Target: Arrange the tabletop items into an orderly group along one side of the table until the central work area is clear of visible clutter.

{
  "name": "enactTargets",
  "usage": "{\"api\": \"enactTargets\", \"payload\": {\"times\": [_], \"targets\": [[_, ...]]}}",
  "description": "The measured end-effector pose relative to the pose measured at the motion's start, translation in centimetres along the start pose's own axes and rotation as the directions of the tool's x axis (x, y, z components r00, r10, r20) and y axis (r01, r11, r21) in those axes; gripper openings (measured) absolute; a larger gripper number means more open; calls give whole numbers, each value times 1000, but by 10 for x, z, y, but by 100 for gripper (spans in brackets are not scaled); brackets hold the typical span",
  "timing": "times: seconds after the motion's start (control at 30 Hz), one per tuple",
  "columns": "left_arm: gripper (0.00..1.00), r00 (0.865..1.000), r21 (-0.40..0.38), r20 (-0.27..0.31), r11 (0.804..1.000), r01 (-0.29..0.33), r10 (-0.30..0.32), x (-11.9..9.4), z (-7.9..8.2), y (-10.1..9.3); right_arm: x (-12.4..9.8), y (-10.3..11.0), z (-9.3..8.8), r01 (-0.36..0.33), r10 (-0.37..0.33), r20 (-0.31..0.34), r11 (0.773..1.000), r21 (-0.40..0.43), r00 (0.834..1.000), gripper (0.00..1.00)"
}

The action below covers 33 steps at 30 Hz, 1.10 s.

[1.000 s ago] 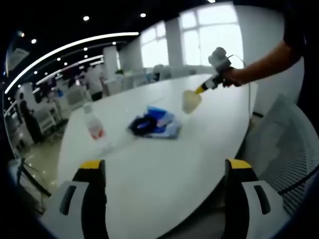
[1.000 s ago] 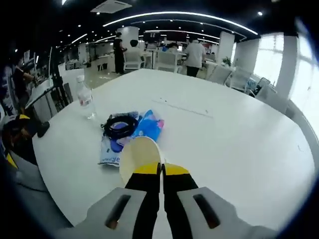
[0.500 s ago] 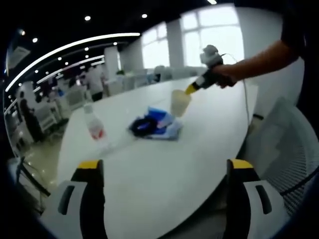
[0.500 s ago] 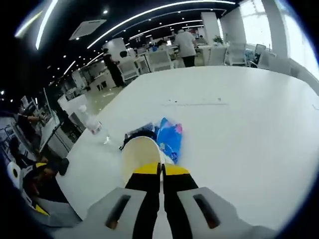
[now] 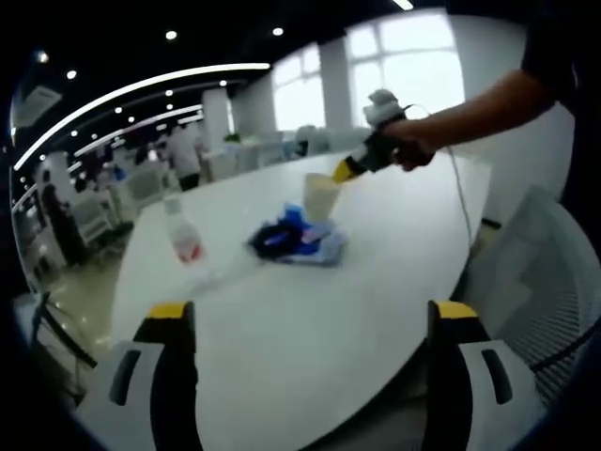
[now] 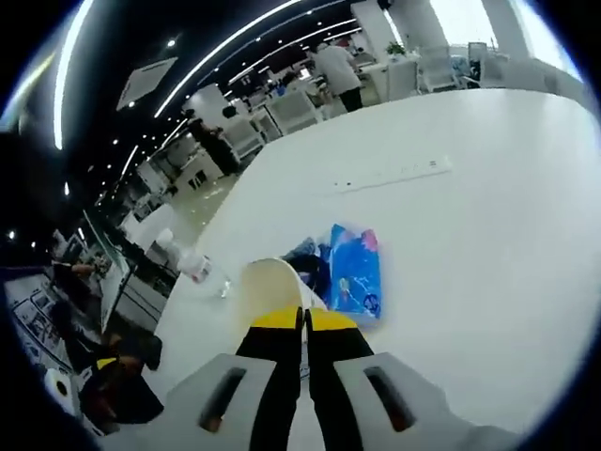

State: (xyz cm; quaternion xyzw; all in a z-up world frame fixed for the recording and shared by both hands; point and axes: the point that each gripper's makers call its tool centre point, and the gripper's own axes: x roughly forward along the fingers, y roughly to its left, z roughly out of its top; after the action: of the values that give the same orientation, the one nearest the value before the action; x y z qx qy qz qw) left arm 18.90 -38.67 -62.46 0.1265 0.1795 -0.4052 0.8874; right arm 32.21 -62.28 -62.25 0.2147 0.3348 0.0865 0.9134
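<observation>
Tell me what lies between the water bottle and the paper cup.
The blue packet with a black cable coil on it, in the left gripper view, between bottle and cup.

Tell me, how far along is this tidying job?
Early on, it seems. Nothing looks grouped along a side yet. In hand: the right gripper is shut on the rim of a pale paper cup, holding it above the blue plastic packet with a black coiled cable on it. Left: the clear water bottle with a red label stands apart on the white table; the left gripper is open, holding nothing.
</observation>
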Motion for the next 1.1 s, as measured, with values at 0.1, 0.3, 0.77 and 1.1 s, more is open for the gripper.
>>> {"api": "enactTargets", "payload": {"times": [0.1,0.3,0.77,1.1], "targets": [[100,1000,-4,0,1000,-2,2,0,0,1,6,4,2,-2,2,-5,1000,25,1000,0],[100,1000,-6,0,1000,-9,9,-1,0,3,36,0,16,-11,12,-29,999,44,999,0],[100,999,-9,-13,999,-30,30,-1,-2,8,80,11,30,5,-2,-57,999,50,998,0],[100,999,-1,-41,1000,-26,26,1,-8,8,103,29,32,1,2,-67,999,43,998,0]]}}
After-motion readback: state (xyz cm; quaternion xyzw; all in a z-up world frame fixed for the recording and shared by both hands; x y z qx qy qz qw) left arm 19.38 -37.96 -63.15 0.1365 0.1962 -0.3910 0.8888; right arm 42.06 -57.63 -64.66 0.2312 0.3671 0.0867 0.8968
